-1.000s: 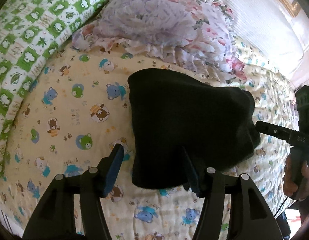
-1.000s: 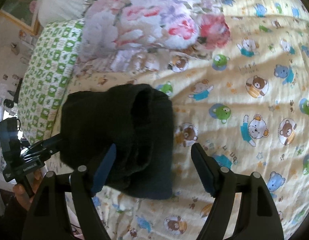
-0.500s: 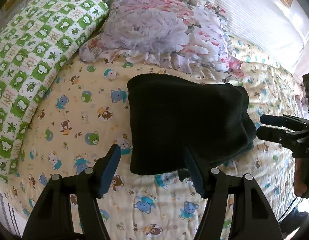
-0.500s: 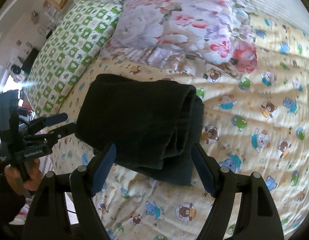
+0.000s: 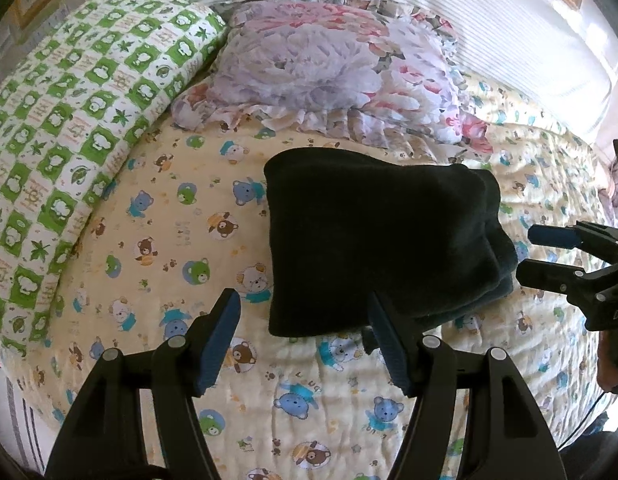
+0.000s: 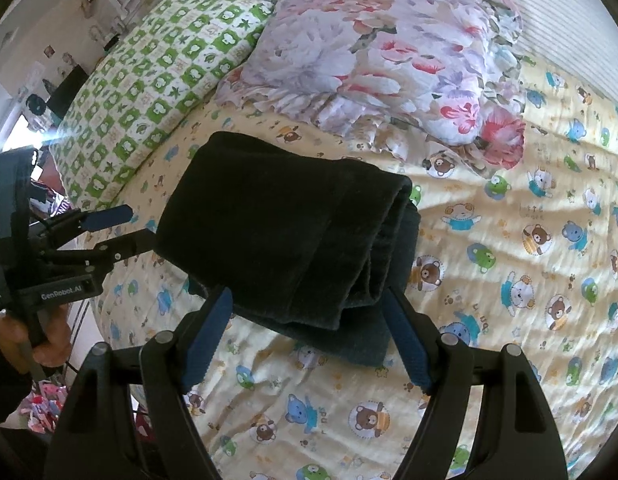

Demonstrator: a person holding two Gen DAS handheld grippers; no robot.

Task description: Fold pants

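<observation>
A bed is covered by a yellow quilt (image 5: 157,216) printed with cartoon bears. A green checked pillow (image 5: 69,92) and a floral ruffled pillow (image 5: 337,68) are set at its head. The black pants (image 5: 373,248) lie in the middle of the quilt, folded into a compact stack with layered edges shown in the right wrist view (image 6: 293,232); the folding appears finished. The left gripper (image 5: 303,340) is held apart from the stack with jaws spread and empty, as is the right gripper (image 6: 305,336), probably drawn clear to leave the fold undisturbed. How many layers lie in the stack cannot be made out, and the bed's edges are cut off
</observation>
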